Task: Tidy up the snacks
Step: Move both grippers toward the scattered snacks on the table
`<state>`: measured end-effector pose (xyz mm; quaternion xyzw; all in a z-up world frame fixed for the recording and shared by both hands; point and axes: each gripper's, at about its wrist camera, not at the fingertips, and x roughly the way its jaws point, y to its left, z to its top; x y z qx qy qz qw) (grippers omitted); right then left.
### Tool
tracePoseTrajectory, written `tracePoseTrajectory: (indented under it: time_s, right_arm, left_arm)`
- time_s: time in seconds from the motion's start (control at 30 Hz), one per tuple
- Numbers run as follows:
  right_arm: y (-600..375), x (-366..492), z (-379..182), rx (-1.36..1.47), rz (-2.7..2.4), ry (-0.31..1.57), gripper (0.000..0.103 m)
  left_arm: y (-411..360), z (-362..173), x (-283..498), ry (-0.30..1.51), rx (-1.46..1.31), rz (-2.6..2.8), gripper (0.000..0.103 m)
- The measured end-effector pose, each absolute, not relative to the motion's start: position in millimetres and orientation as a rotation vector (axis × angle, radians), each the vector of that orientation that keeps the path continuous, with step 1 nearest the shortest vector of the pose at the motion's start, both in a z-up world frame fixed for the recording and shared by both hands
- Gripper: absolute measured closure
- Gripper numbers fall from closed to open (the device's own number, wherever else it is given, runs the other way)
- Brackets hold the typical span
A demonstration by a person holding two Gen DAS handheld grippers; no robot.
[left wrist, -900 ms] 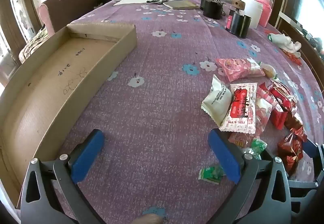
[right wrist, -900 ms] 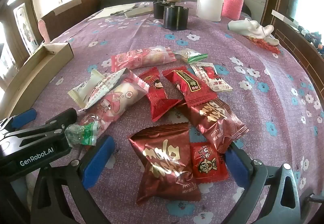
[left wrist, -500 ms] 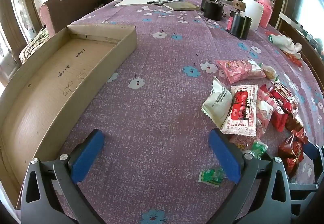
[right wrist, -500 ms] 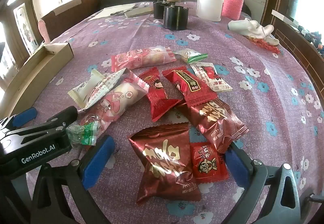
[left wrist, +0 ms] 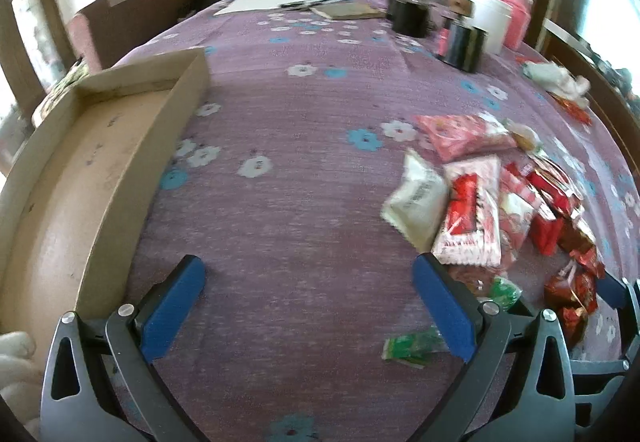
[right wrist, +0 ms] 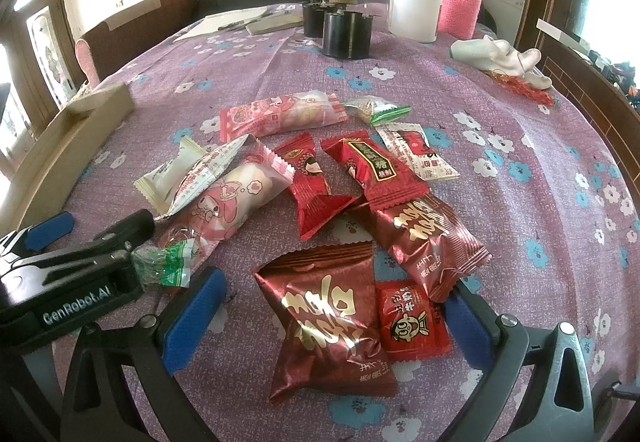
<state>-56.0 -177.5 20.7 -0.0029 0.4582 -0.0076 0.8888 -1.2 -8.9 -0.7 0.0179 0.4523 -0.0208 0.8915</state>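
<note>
**Right gripper was over the pile; box lay off to the left**

Both grippers stood wide apart with nothing between the pads. The right gripper (right wrist: 332, 318) hung tilted down over the snack pile, and the big dark-red pouch (right wrist: 328, 326) lay directly between its blue pads, long axis running roughly away from the tool, slightly skewed. The small red packet (right wrist: 412, 322) touched the pouch on the right-finger side.

The left gripper (left wrist: 308, 306) had only bare purple tablecloth (left wrist: 288, 218) between its fingers. The pile sat ahead-right of it, the green candy (left wrist: 412, 346) just beside its right finger. The cardboard box (left wrist: 60, 210), empty as far as visible, lay along its left side, touching nothing.

Judgement: the right hand was nearer for the first pick and the pouch needed little re-aiming; the left hand was nearer the box. Carry direction: leftward across the left tool.
</note>
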Motion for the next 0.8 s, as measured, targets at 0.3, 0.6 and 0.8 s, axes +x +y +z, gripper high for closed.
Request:
tracePoseTrajectory:
  time_s: [0.3,0.6,0.8]
  right_arm:
    - [-178,-58,24,-0.014,0.012,0.999,0.0]
    - [-181,-60,25,-0.016,-0.004,1.039,0.001]
    - [-199,-84,45,-0.05,-0.123,0.997,0.001]
  left_arm:
    - [-7,1,0,0.94,0.031,-0.047,0.0]
    - [-7,1,0,0.94,0.031,-0.047,0.0]
    - [-7,0,0,0.94,0.027,-0.038,0.0]
